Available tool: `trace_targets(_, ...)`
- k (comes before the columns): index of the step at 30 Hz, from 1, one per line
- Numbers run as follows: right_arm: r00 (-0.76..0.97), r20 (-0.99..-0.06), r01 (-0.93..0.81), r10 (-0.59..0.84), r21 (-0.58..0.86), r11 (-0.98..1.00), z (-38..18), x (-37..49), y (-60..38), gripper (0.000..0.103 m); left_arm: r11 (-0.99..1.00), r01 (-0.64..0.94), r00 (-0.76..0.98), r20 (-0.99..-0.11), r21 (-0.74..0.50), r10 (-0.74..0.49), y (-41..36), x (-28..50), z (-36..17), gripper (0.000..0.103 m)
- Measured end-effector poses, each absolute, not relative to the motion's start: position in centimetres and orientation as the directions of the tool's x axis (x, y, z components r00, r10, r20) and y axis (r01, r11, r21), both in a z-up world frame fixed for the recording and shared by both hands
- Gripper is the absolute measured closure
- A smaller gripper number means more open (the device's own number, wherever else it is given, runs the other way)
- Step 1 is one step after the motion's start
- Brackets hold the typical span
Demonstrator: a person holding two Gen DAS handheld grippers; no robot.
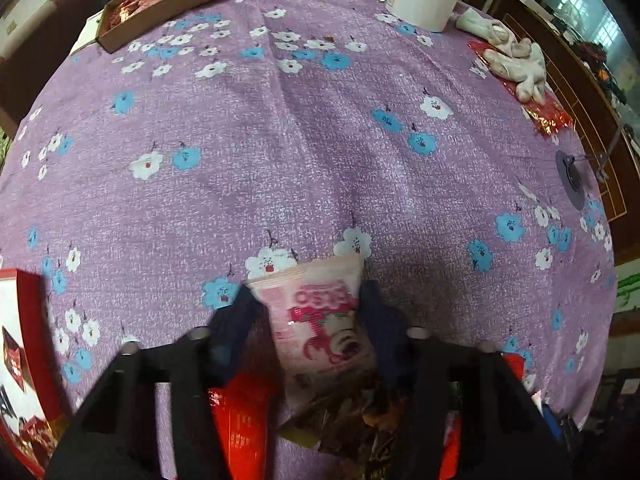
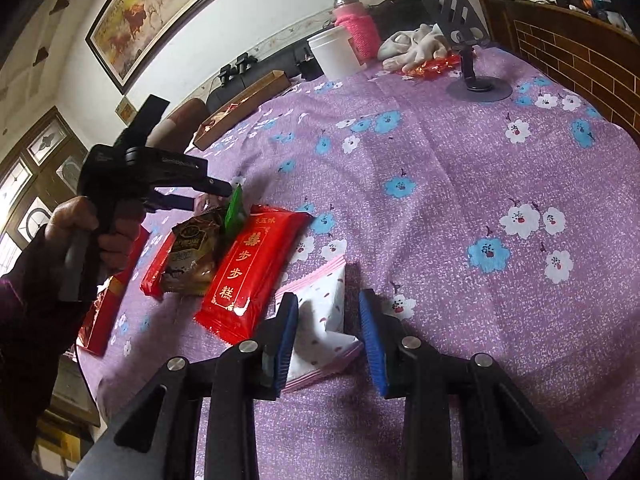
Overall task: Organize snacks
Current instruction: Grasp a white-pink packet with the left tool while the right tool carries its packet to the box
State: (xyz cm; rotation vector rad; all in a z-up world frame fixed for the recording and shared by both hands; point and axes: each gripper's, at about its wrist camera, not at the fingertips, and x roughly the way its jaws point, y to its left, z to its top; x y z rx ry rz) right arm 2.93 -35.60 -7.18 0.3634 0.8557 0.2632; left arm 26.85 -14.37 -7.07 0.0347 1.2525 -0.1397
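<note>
Tablecloth [image 1: 304, 128]: pink packet [image 1: 320, 320] within left tool [image 1: 308, 300].

Both wrist views look steeply down, close over the same purple tablecloth [image 1: 320, 140].

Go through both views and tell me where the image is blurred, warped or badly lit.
Left wrist view: the pink snack packet between the left gripper fingers is smeared with blur; the tablecloth bulges from fisheye. Right wrist view: sharper; the white packet reads clearly, the wall painting curves, corners vignette dark.
</note>
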Motion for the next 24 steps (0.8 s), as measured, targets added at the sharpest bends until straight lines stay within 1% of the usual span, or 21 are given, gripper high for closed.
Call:
trace_targets(2, 0.627, -0.670, -0.104, 0.398, 0.435, 0.894, -7.2, 3.0, -35.6, 0.052, 0.989, 0.143, 0.318, -0.944, -0.044, -0.088, -14.5, 26.8, -7.1, 0.055)
trace_targets(4, 0.622, -0.660, -0.125, 0.421, 0.447, 0.886, -7.2, 2.9, -35.5, 0.046, 0.988, 0.147, 0.328, -0.939, -0.054, -0.100, -14.4, 26.8, -7.0, 0.056)
trace_targets(8, 0.614, -0.677, -0.151, 0.406, 0.404, 0.902, -6.9, 3.0, -34.5, 0.040, 0.985, 0.163, 0.384, -0.916, -0.054, -0.114, -13.7, 25.9, -5.9, 0.057)
trace_targets(10, 0.612, -0.695, -0.156, 0.377, 0.362, 0.919, -6.8, 2.9, -33.8, 0.040, 0.983, 0.174, 0.412, -0.902, -0.065, -0.132, -13.1, 25.1, -4.8, 0.058)
trace_targets(12, 0.607, -0.729, -0.166, 0.316, 0.273, 0.948, -6.7, 2.9, -32.5, 0.040, 0.981, 0.182, 0.440, -0.887, -0.065, -0.141, -12.1, 24.0, -3.6, 0.058)
trace_targets(15, 0.598, -0.785, -0.175, 0.163, 0.071, 0.982, -6.7, 3.0, -29.7, 0.041, 0.978, 0.193, 0.461, -0.871, -0.085, -0.167, -10.5, 22.1, -2.0, 0.058)
trace_targets(17, 0.596, -0.798, -0.180, 0.092, -0.020, 0.984, -6.9, 2.9, -28.6, 0.044, 0.973, 0.208, 0.468, -0.864, -0.096, -0.185, -9.5, 20.6, -1.2, 0.058)
trace_targets(19, 0.588, -0.805, -0.181, 0.082, -0.031, 0.983, -6.9, 2.9, -28.5, 0.048, 0.971, 0.224, 0.477, -0.858, -0.088, -0.188, -8.4, 18.8, -0.7, 0.058)
trace_targets(20, 0.581, -0.809, -0.183, 0.084, -0.029, 0.983, -6.8, 2.7, -28.6, 0.053, 0.968, 0.235, 0.479, -0.856, -0.086, -0.192, -7.8, 17.9, -0.5, 0.058)
trace_targets(21, 0.573, -0.815, -0.185, 0.085, -0.028, 0.982, -6.8, 2.5, -28.6, 0.055, 0.965, 0.247, 0.481, -0.853, -0.089, -0.202, -7.1, 16.8, -0.4, 0.058)
trace_targets(22, 0.567, -0.819, -0.186, 0.082, -0.031, 0.982, -6.7, 2.2, -28.6, 0.060, 0.963, 0.254, 0.484, -0.850, -0.091, -0.208, -6.6, 16.0, -0.2, 0.058)
trace_targets(24, 0.564, -0.823, -0.184, 0.065, -0.048, 0.982, -6.6, 1.4, -28.4, 0.061, 0.959, 0.264, 0.489, -0.843, -0.103, -0.225, -5.1, 14.1, -0.2, 0.058)
